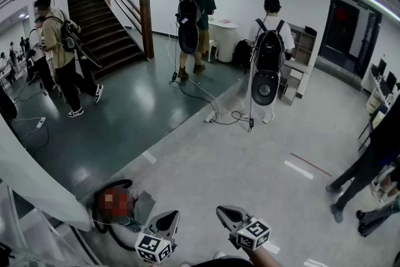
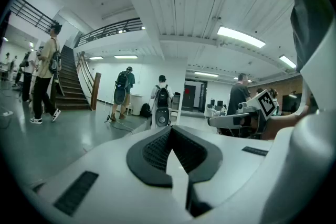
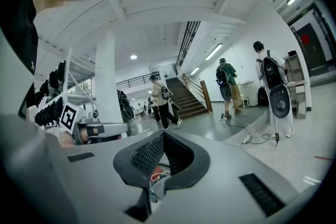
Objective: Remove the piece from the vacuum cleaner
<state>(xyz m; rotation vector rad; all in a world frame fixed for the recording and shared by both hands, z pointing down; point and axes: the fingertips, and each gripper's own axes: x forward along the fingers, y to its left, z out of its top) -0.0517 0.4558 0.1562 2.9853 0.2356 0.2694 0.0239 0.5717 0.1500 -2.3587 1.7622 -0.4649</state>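
**At the bottom of the head view: both grippers clenched and empty, vacuum cleaner on the floor to the left**

Low in the head view, the left gripper (image 1: 170, 217) and right gripper (image 1: 224, 212) are held side by side over the pale floor (image 1: 250, 159), a little apart, tips pointing forward. In the left gripper view, the left gripper (image 2: 170, 131) has its jaws pressed together with nothing between them. The right gripper view shows the same for the right gripper (image 3: 164, 135): tips meet and nothing is gripped.

The vacuum cleaner (image 1: 115, 204) is red and sits on the floor just left of the left gripper, not touched by either tool. A black hose (image 1: 112, 233) loops around its near side. A grey part (image 1: 144, 206) lies against its right side; cannot tell what it is. In the right gripper view, a bit of red from the vacuum cleaner (image 3: 157, 170) shows through the gap under the closed tips.

Farther off, two people with backpacks (image 1: 195, 9) stand near a white table (image 1: 224, 31). A staircase (image 1: 103, 25) rises at the left, and a cable (image 1: 209, 106) trails across the floor.
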